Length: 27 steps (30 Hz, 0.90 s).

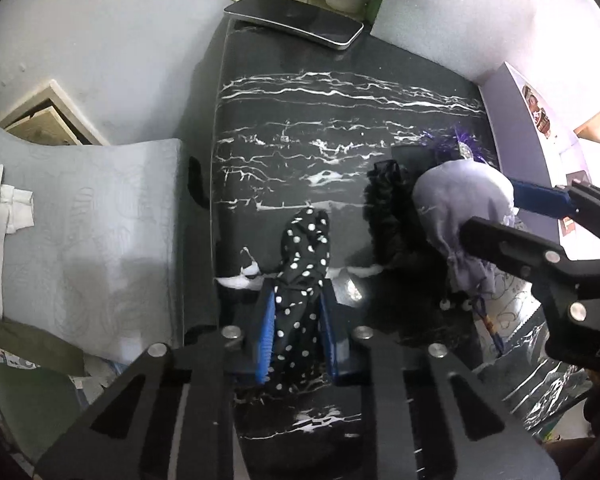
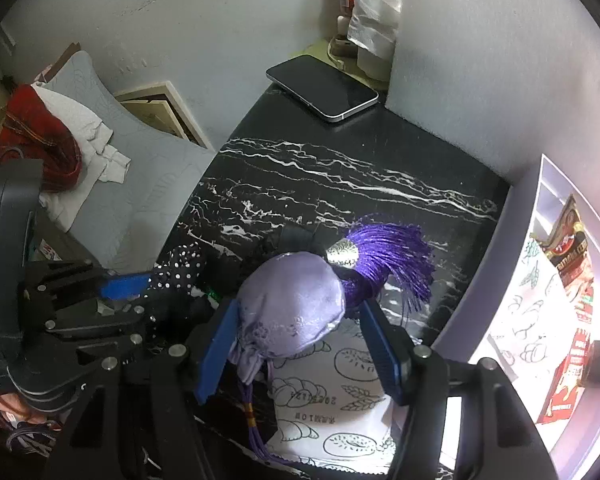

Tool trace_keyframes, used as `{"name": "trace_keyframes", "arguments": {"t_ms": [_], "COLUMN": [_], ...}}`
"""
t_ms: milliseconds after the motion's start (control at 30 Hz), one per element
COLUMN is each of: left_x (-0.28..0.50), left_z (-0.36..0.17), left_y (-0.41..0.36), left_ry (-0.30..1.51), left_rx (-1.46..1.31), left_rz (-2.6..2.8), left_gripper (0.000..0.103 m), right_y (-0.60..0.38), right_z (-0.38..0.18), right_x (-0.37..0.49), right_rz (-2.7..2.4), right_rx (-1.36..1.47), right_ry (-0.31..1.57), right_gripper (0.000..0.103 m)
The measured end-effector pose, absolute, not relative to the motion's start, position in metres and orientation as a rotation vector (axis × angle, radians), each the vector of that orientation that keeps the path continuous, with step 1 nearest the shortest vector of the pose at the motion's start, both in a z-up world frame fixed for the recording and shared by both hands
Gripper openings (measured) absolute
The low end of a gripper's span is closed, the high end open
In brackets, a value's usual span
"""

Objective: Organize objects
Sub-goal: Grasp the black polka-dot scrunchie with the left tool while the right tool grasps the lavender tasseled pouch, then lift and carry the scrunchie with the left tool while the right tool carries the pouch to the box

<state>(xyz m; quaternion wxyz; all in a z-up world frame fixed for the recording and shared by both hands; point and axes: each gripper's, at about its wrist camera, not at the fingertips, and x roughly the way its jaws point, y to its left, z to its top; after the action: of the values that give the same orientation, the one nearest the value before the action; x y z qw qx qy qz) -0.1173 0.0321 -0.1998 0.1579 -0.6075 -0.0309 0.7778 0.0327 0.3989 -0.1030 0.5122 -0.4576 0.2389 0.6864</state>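
On the black white-veined marble tabletop [image 1: 340,120], the left gripper [image 1: 296,332] has its blue pads pinched tight on a black white-dotted fabric scrunchie [image 1: 304,264]. The right gripper [image 2: 300,344] stands with jaws spread around a lilac satin drawstring pouch [image 2: 292,304]; whether the pads touch it I cannot tell. A purple tassel [image 2: 392,260] lies just behind.

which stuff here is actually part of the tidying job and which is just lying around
In the job:
- polka-dot cloth, pinched in the left gripper
- lilac pouch, between the right gripper's fingers
- purple tassel
- black scrunchie

Just lying about:
- phone
- paper roll
- red cloth on the pillow
- bread-print paper
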Motion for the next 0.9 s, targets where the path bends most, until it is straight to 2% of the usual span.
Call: {"name": "trace_keyframes", "arguments": {"t_ms": [33,233,900], "left_x": [-0.117,-0.114,-0.063], "left_z": [-0.200,-0.199,-0.126], "left_y": [0.032,0.030,0.013], "left_ry": [-0.103,-0.149,-0.175], "left_rx": [-1.732,-1.767,-1.717], "left_rz": [2.218,2.183,2.231], "left_gripper": [0.016,0.015,0.015], "right_y": [0.399,0.393,0.331], "right_z": [-0.103,-0.099,-0.051], "right_x": [0.033,0.031,0.026], "right_rz": [1.661,1.666,1.743], "right_rx": [-1.101,-1.092,-1.038], "right_ry": [0.584,0.588,0.536], "right_gripper": [0.051,0.039,0.038]}}
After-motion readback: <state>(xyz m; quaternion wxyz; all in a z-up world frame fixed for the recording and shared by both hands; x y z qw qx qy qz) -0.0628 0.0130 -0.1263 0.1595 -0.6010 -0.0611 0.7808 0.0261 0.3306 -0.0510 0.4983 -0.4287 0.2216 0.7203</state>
